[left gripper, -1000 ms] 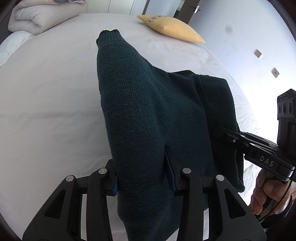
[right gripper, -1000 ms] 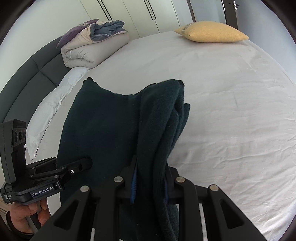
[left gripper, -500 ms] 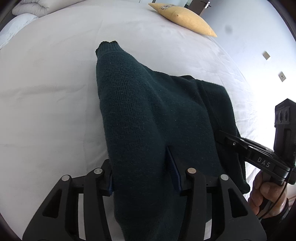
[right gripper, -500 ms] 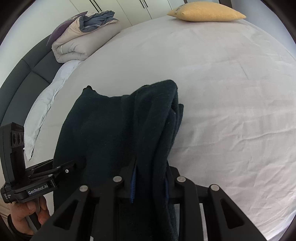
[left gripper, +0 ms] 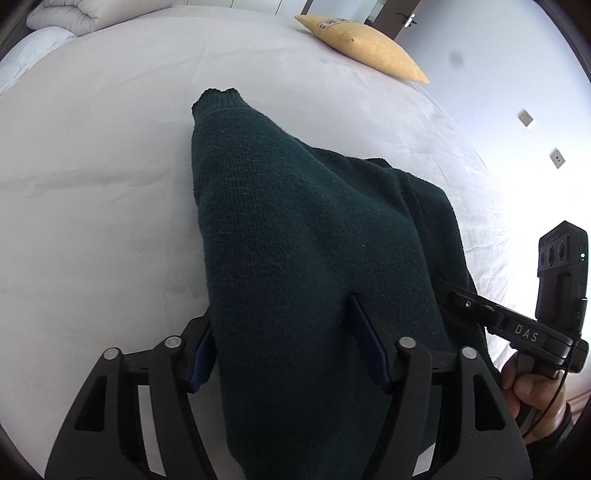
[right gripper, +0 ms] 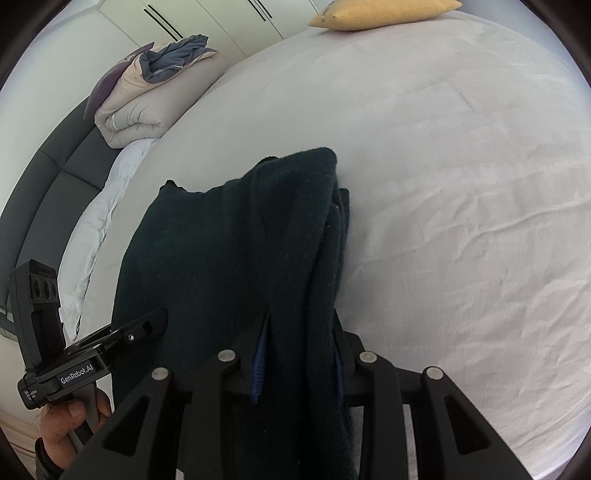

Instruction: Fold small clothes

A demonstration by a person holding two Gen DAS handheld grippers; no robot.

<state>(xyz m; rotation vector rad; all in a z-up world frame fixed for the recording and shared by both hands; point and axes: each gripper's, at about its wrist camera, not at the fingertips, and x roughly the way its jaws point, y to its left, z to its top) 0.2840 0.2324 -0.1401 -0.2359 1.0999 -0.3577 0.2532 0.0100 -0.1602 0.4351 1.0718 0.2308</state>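
Note:
A dark green knit sweater (left gripper: 295,236) is held up over the white bed (left gripper: 92,184), its sleeve cuff (left gripper: 218,98) pointing away from me. My left gripper (left gripper: 284,343) is shut on a thick bunch of the sweater; the cloth drapes over and hides the fingertips. My right gripper (right gripper: 299,354) is shut on a folded edge of the same sweater (right gripper: 229,251), which hangs between its blue pads (right gripper: 260,363). Each gripper shows in the other's view, the right one (left gripper: 480,306) and the left one (right gripper: 140,328), both at the sweater's near edge.
A yellow pillow (left gripper: 365,48) lies at the far side of the bed, also in the right wrist view (right gripper: 384,13). A folded duvet (right gripper: 147,103) sits by the dark headboard (right gripper: 55,177). A white pillow (right gripper: 92,236) lies at the left. Wardrobe doors (right gripper: 221,22) stand behind.
Both grippers have moved lower and forward over the bed with the sweater held; the sweater's far end now lies closer to the sheet. The grips have not changed.

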